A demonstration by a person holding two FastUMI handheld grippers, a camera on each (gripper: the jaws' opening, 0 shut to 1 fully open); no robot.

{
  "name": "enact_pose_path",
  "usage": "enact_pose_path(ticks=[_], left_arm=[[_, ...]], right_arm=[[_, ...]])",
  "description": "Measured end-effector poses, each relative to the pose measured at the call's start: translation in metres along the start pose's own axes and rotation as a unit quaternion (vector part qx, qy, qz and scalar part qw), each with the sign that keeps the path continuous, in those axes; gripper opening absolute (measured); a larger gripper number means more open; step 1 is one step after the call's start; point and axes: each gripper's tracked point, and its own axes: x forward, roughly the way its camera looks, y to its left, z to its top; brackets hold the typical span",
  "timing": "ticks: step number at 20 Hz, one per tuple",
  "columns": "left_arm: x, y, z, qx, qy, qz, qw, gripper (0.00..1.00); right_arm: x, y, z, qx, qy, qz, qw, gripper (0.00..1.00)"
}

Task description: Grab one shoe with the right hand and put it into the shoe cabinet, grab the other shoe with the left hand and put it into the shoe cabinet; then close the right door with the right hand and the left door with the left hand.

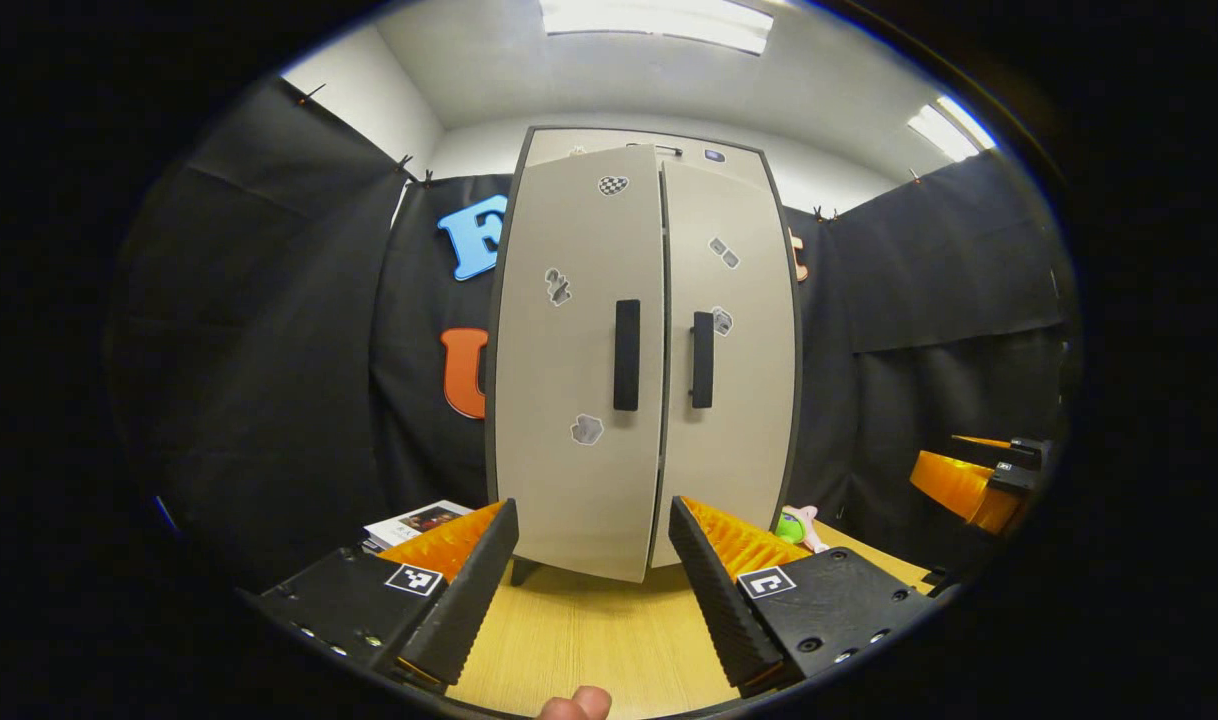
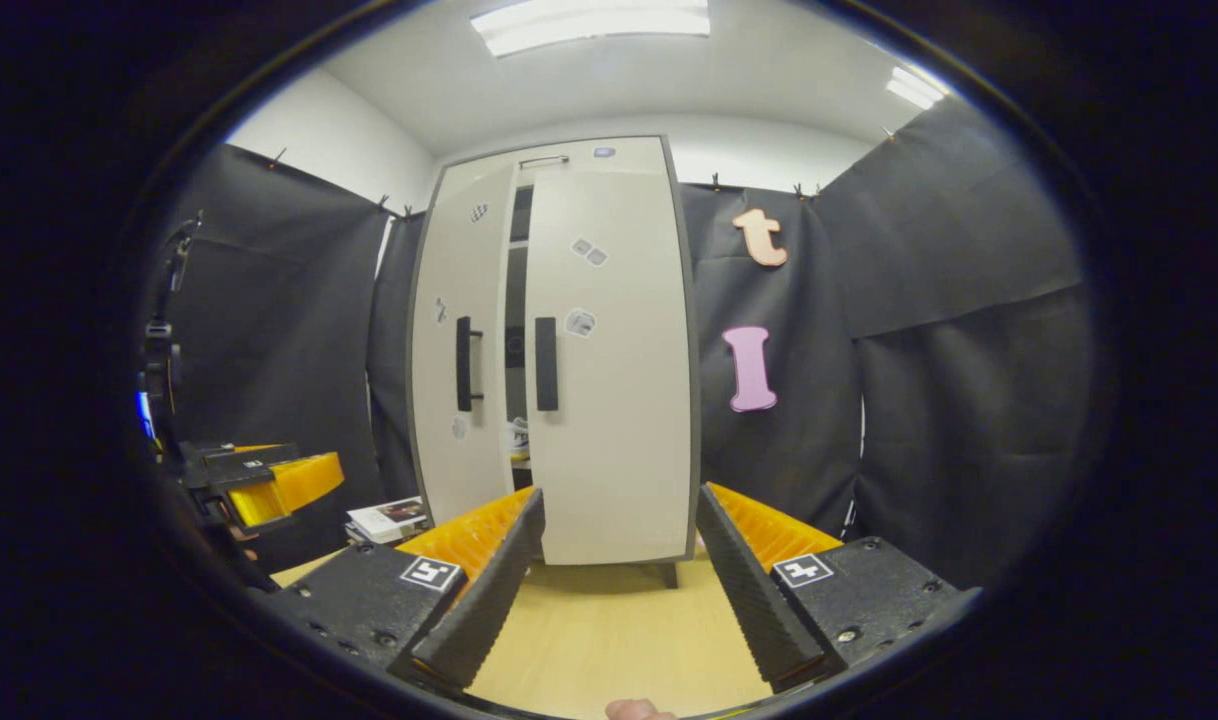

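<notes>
Nearly finished: a shoe (image 2: 518, 437) sits inside the cabinet (image 2: 609, 350), glimpsed through the gap left by its left door (image 1: 579, 360), slightly ajar. Both tools, left (image 1: 594, 585) and right (image 2: 619, 575), hang spread and empty before it.

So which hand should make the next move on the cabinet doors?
Left. The right door looks shut, while the left door stands ajar with a dark gap beside it. The open left claw faces that door's handle.

Shoe cabinet (image 1: 644, 350) doors nearly shut, left hand-held gripper (image 1: 594, 590) open.
</notes>
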Motion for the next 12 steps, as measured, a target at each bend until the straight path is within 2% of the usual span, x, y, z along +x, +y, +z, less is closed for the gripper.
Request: enact_pose_path(ticks=[4, 12], left_arm=[[-0.005, 0.004, 0.008, -0.007, -0.011, 0.012, 1.000, 0.92], [-0.013, -0.007, 0.021, 0.002, -0.028, 0.000, 1.000, 0.92]], right_arm=[[-0.008, 0.005, 0.001, -0.003, -0.007, 0.009, 1.000, 0.99], [-0.011, 0.004, -0.009, 0.002, 0.001, 0.011, 1.000, 0.99]])
